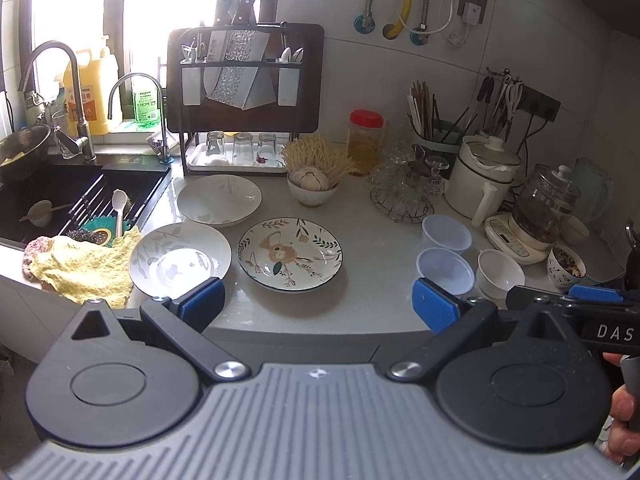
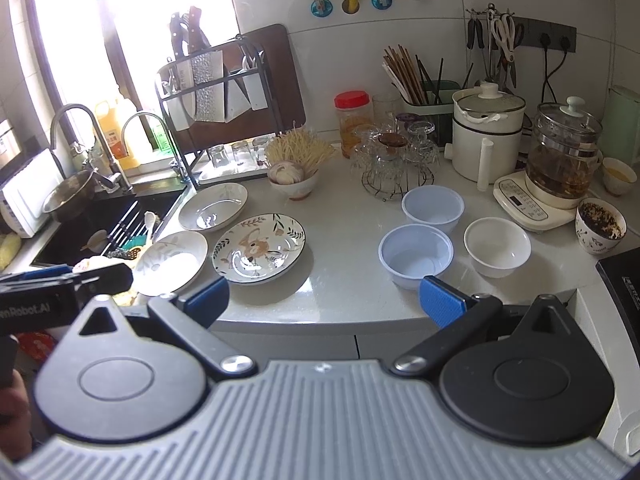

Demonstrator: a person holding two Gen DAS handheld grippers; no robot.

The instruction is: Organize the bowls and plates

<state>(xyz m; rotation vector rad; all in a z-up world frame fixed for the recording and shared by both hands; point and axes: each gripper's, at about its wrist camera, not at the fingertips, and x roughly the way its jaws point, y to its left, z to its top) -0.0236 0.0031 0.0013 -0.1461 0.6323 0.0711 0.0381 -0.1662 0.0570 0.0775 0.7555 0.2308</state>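
Plates and bowls lie spread on the counter, none yet stacked.

Left wrist view: the left gripper (image 1: pixel 316 306) hangs at the counter's front edge, fingers wide apart and empty. Three plates sit ahead of it. The floral plate (image 1: pixel 290 254) lies almost straight ahead, just beyond the gap between the fingers. The pale leaf-pattern plate (image 1: pixel 180 259) lies to its left, its near rim just behind the left blue pad (image 1: pixel 202 305). A third white plate (image 1: pixel 219 200) sits farther back, toward the sink (image 1: pixel 80 196). All three are round, so no long axis governs the approach; only the rim direction matters. Two translucent plastic bowls (image 1: pixel 446 254) and a white bowl (image 1: pixel 500 274) stand well to the right. The right gripper's body (image 1: pixel 576 306) intrudes at the right edge.

Right wrist view: the right gripper (image 2: pixel 323 300) is likewise spread open and holds nothing. The nearer plastic bowl (image 2: pixel 416 254) sits just beyond its right finger; the second plastic bowl (image 2: pixel 433 208) is behind it, the white bowl (image 2: pixel 497 246) beside them. The plates lie left of centre here.

Judgement: the left gripper is nearer the plates, the right nearer the bowls. The counter (image 2: pixel 340 240) is pale, glossy and crowded at the rear with glassware, a kettle and a knife rack; the working room is the bare strip between the two groups.
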